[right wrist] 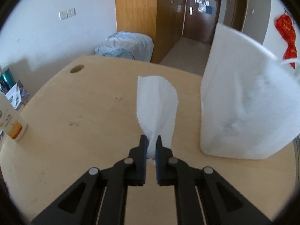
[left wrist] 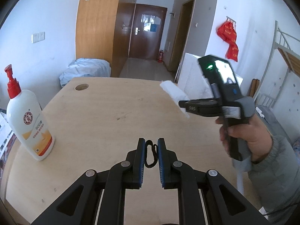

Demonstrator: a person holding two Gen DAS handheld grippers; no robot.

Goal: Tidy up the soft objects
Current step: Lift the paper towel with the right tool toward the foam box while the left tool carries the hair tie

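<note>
My right gripper [right wrist: 151,137] is shut on a white tissue [right wrist: 156,105] that stands up from its jaws above the wooden table [right wrist: 84,112]. In the left wrist view the right gripper [left wrist: 182,105] shows at the right, held in a hand, with the tissue [left wrist: 173,91] sticking out past its tips. My left gripper [left wrist: 151,140] is nearly shut over the table's near middle, with a black coiled hair tie [left wrist: 150,154] between its pads. A tall white soft package [right wrist: 243,101] stands on the table right of the tissue.
A white pump bottle with a red top [left wrist: 28,120] stands at the table's left edge; its base shows in the right wrist view [right wrist: 11,123]. A cable hole [left wrist: 81,87] is at the far left of the table. A bundle of bluish bedding [left wrist: 86,69] lies behind the table.
</note>
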